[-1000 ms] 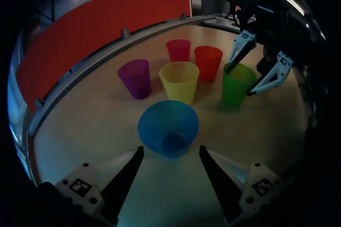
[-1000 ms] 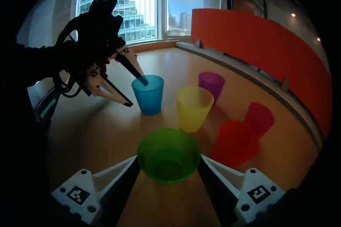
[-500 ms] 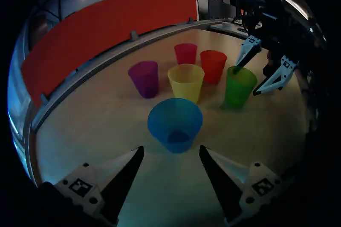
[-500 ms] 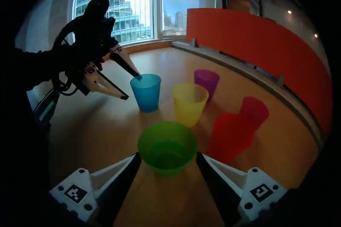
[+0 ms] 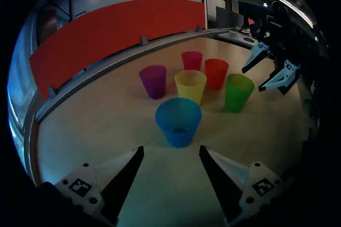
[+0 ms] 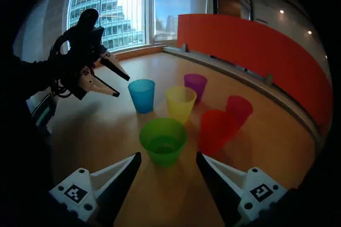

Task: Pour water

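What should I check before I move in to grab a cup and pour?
1. Left gripper open: ok.
2. Blue cup upright, centred ahead of it: ok.
3. Right gripper open: ok.
4. Green cup upright, centred ahead of it: ok.
5. Water in either cup: cannot tell.

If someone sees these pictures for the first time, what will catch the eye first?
Six coloured cups stand clustered on the wooden table, the blue cup nearest the open left gripper and the green cup nearest the open right gripper. Behind them runs a long red wall panel, and the right gripper view shows tall windows with city towers.
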Tool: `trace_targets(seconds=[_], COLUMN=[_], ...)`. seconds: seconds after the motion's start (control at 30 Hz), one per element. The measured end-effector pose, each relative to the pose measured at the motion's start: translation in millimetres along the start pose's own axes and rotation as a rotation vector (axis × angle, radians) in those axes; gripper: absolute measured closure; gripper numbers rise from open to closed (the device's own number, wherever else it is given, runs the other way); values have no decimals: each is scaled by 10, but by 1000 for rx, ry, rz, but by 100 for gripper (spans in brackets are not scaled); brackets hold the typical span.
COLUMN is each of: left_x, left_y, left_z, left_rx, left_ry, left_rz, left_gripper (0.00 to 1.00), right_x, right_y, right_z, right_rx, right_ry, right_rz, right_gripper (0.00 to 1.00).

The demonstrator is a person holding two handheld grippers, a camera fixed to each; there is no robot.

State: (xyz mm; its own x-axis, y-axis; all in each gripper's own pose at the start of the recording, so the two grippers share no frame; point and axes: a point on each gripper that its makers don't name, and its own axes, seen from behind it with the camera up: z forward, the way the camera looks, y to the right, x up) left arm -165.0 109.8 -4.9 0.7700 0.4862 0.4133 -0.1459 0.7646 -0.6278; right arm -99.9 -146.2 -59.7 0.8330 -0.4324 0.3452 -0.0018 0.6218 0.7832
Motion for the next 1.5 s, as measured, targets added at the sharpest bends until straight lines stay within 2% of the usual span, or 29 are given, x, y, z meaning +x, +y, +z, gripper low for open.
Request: trace_targets(seconds=[0.2,0.5,0.8,1.07,1.33,1.5], left_x=[30,20,124,230,311,414], left_y=[-44,-57,-141,-303,-387,-480], left_z=[-128,-253,-387,-524,-625,-739], left_rx=[35,66,144,245,320,381], left_ry=[26,58,147,232,303,366], left_rz=[-15,-69,-121,-155,-186,-204], left_gripper=[4,3,3,3,3,3], right_x=[-24,-29,108,188,284,300], right_y=[48,158,308,499,792,956], right_z=[-145,-293,-419,-528,-687,-789], right_rx=[-33,-95,-182,-288,-418,-496], right_ry=[12,52,131,209,316,359], right_rz=[12,43,94,155,247,265], right_gripper=[0,0,0,0,0,0])
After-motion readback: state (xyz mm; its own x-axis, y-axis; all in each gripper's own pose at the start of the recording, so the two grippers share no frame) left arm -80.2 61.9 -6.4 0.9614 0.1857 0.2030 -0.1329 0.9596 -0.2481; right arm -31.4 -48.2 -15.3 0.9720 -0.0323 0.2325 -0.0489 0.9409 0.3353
